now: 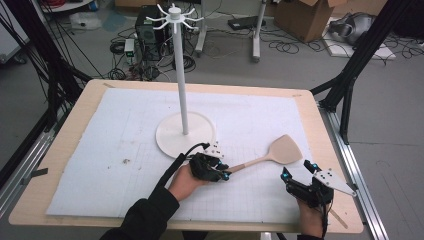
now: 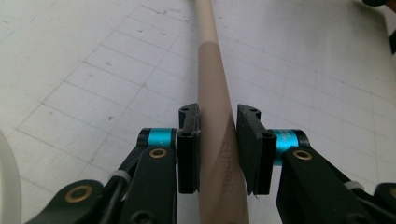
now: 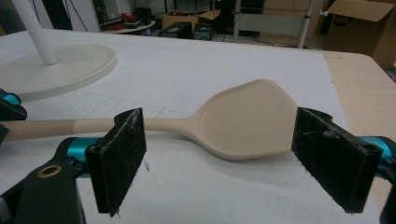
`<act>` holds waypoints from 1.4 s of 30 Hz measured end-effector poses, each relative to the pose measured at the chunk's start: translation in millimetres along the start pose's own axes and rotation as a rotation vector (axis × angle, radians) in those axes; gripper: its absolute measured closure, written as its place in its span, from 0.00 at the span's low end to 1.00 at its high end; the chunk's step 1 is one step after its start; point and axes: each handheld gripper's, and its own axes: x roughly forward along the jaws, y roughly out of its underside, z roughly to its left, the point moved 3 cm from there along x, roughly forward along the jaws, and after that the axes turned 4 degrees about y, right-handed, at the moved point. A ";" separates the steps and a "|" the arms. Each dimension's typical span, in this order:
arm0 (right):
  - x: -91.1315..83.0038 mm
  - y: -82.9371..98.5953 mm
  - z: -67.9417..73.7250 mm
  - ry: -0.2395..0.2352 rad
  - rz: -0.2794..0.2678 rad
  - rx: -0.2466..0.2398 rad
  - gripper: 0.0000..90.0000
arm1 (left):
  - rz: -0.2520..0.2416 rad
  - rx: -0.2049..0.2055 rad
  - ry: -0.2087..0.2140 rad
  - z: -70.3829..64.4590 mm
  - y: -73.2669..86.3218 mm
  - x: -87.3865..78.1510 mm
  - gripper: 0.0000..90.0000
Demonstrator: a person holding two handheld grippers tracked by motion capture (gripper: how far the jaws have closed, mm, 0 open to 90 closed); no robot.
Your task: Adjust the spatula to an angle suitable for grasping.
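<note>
So the beige wooden spatula [image 1: 272,154], smooth with a flat shield-shaped blade, lies on the white gridded mat [image 1: 110,150] toward the desk's right edge, blade pointing to the far right corner. The left gripper [image 1: 225,173] has its jaws clamped on the round handle, pads tight on both sides. The right gripper [image 1: 296,169] sits near the front right corner, jaws spread wide with nothing between them. The white hook stand [image 1: 183,100] with its round base stands mid-desk.

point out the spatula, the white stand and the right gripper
spatula [image 3: 247,121], right gripper view, middle of its flat blade
white stand [image 1: 184,90], high view, midway up its pole
right gripper [image 1: 296,172], high view, midway between its open fingertips
</note>
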 end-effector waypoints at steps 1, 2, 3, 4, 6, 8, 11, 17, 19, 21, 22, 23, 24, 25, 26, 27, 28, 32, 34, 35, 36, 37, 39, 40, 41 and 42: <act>0.1 -0.6 0.6 -0.005 -0.004 -0.002 0.19 | 0.000 0.011 0.011 0.9 1.4 -2.7 0.78; 0.1 -0.6 0.6 -0.005 -0.004 -0.002 0.19 | -0.003 0.021 0.021 1.7 2.9 -4.9 0.78; 0.3 -2.3 2.1 -0.017 -0.009 0.002 0.19 | -0.003 0.025 0.029 2.2 4.1 -6.9 0.78; 0.3 -3.2 2.8 -0.021 -0.011 0.001 0.19 | -0.006 0.030 0.036 2.7 5.4 -8.4 0.78; 0.3 -5.5 5.1 -0.033 -0.019 0.003 0.19 | -0.007 0.045 0.048 3.3 7.1 -11.9 0.78; 0.2 -7.6 7.8 -0.045 -0.017 -0.001 0.19 | -0.006 0.060 0.063 4.2 9.4 -15.9 0.78; 0.5 -10.6 11.7 -0.065 -0.017 -0.015 0.19 | -0.001 0.078 0.089 6.6 14.5 -22.5 0.78; 1.1 -15.6 17.8 -0.092 -0.015 -0.025 0.19 | 0.021 0.136 0.127 13.0 22.8 -39.5 0.78; 2.4 -16.6 19.9 -0.101 -0.016 -0.029 0.19 | 0.010 0.133 0.139 13.9 24.5 -42.6 0.78; 3.4 -17.2 22.4 -0.110 -0.013 -0.032 0.19 | 0.009 0.133 0.152 15.4 26.8 -45.1 0.78; 3.4 -17.2 22.4 -0.110 -0.013 -0.032 0.19 | 0.006 0.130 0.156 15.9 28.3 -46.4 0.78; 3.8 -18.1 24.5 -0.120 -0.009 -0.041 0.19 | 0.009 0.137 0.161 17.0 29.9 -48.1 0.78; 3.8 -18.1 24.5 -0.120 -0.009 -0.041 0.19 | 0.008 0.140 0.168 18.0 31.7 -49.8 0.78; 3.7 -18.6 25.0 -0.122 -0.008 -0.048 0.19 | 0.001 0.140 0.171 18.3 33.4 -51.9 0.78; 3.7 -19.1 25.6 -0.128 -0.008 -0.048 0.19 | 0.002 0.152 0.179 19.8 35.7 -54.6 0.78; 3.2 -19.6 26.1 -0.136 -0.002 -0.049 0.19 | 0.001 0.158 0.179 20.7 36.9 -56.2 0.78; 3.7 -19.9 26.2 -0.144 -0.004 -0.050 0.19 | -0.002 0.161 0.185 21.8 38.6 -58.2 0.78; 4.8 -19.2 29.2 -0.167 0.002 -0.061 0.19 | -0.003 0.175 0.219 26.9 46.2 -64.7 0.78; 6.1 -18.8 30.9 -0.181 0.009 -0.068 0.19 | -0.006 0.173 0.225 27.9 48.0 -66.2 0.78; 6.6 -18.7 31.7 -0.188 0.010 -0.069 0.19 | -0.003 0.176 0.231 29.2 48.9 -67.1 0.78; 6.6 -18.7 31.7 -0.188 0.010 -0.069 0.19 | 0.001 0.176 0.237 30.7 50.3 -68.2 0.78; 7.8 -19.0 33.3 -0.201 0.012 -0.079 0.19 | 0.000 0.173 0.248 32.1 51.6 -69.2 0.78; 8.5 -19.1 34.4 -0.211 0.015 -0.080 0.19 | 0.005 0.171 0.261 34.5 53.6 -69.9 0.78; 8.7 -19.1 35.2 -0.218 0.020 -0.075 0.19 | 0.008 0.171 0.260 35.0 54.5 -70.2 0.78; 8.7 -19.1 35.2 -0.218 0.020 -0.075 0.19 | 0.010 0.168 0.259 35.7 55.1 -69.9 0.78; 9.3 -18.8 35.7 -0.221 0.023 -0.074 0.19 | 0.014 0.164 0.261 35.6 55.4 -69.4 0.78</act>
